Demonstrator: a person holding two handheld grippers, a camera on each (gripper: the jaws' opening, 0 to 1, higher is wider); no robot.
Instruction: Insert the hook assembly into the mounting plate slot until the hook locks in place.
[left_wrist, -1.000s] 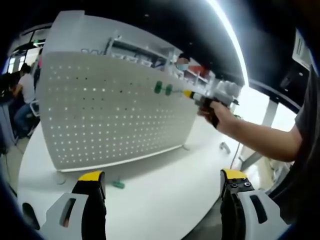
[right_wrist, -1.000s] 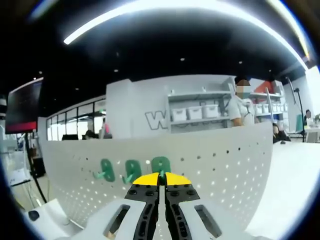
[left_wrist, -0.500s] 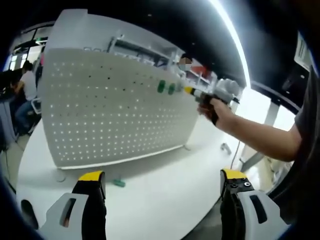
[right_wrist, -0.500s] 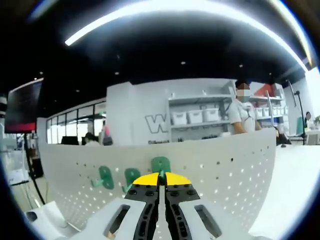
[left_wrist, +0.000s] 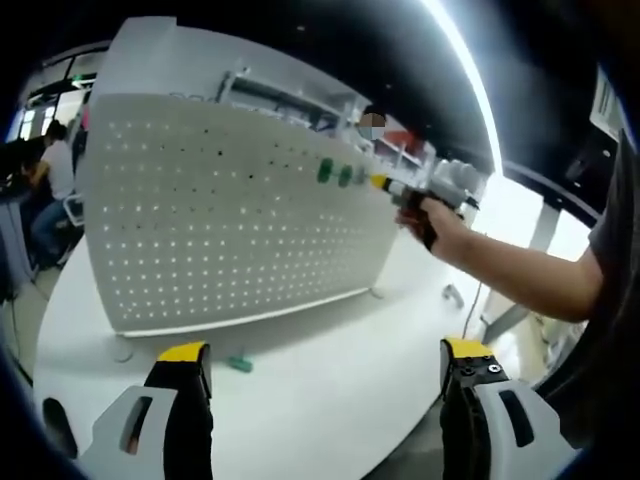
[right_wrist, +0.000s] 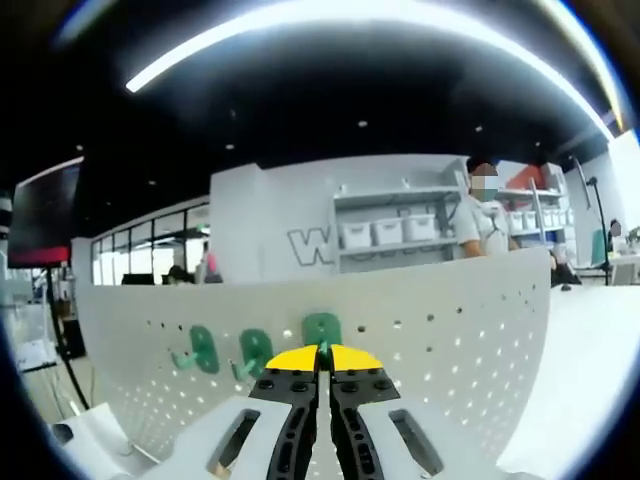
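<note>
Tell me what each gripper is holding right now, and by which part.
The right gripper is shut on a green hook at the pegboard, gripping its lower edge. The left gripper is open, holding nothing.

Green hook (right_wrist: 321, 328) higher on pegboard (right_wrist: 440, 330).

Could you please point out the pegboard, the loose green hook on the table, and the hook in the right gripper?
pegboard (left_wrist: 220, 220), left gripper view, perforated face.
loose green hook (left_wrist: 238, 364), left gripper view, its body.
held hook (right_wrist: 321, 327), right gripper view, green backplate.

Bright ceiling light strip (right_wrist: 330, 20) glares; fisheye edges bend, slightly soft.
</note>
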